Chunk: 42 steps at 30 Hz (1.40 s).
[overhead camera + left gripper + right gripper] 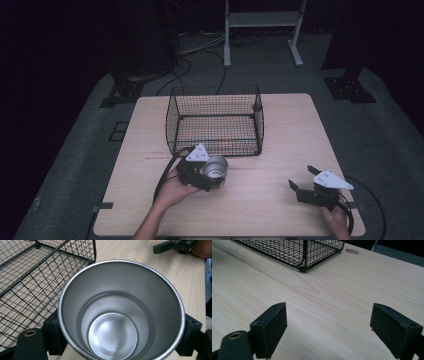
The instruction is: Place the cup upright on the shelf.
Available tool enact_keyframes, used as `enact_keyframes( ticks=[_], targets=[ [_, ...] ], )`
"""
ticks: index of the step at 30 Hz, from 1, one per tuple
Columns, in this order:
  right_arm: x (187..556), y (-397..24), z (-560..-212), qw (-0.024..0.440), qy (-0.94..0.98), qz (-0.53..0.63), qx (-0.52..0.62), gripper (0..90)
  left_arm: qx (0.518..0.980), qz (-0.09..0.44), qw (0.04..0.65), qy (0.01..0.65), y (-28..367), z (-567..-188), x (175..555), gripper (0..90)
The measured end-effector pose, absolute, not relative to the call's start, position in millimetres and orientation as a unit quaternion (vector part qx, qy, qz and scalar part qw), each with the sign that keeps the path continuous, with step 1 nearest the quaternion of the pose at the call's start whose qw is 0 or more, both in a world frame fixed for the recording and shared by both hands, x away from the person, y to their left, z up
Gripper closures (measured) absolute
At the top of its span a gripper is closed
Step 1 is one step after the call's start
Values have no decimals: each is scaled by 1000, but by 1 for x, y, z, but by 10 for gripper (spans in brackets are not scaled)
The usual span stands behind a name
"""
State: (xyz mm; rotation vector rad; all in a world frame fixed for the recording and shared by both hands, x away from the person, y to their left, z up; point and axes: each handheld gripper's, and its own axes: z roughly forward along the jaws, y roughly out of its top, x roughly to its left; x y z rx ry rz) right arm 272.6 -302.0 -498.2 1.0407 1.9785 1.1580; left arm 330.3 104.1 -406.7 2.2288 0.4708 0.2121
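Observation:
A shiny steel cup (216,170) (120,312) is held off the table, just in front of the black wire basket (216,122). My left gripper (206,176) (120,340) is shut on the cup, one black pad on each side of its wall, and I look straight down into its hollow inside. The basket's mesh (27,277) lies to the cup's left in the left gripper view. My right gripper (302,180) (329,327) rests near the table's front right corner, jaws spread wide with bare wood between them.
The wooden table (280,150) has free room right of the basket and between the two hands. The basket's near corner (303,255) sits ahead of the right gripper. Stands, cables and a white frame (262,30) are on the floor beyond the table.

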Motion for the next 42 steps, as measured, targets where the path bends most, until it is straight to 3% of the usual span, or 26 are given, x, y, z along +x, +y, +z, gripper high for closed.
enact_keyframes(
  ticks=[15, 42],
  targets=[
    [273, -302, -498, 306, 747, 441, 392, 134, 893, 83, 406, 175, 93, -391, 338, 179],
    [273, -304, -498, 305, 743, 446, 394, 134, 897, 104, 400, 160, 77, -329, 373, 179]
  ],
)
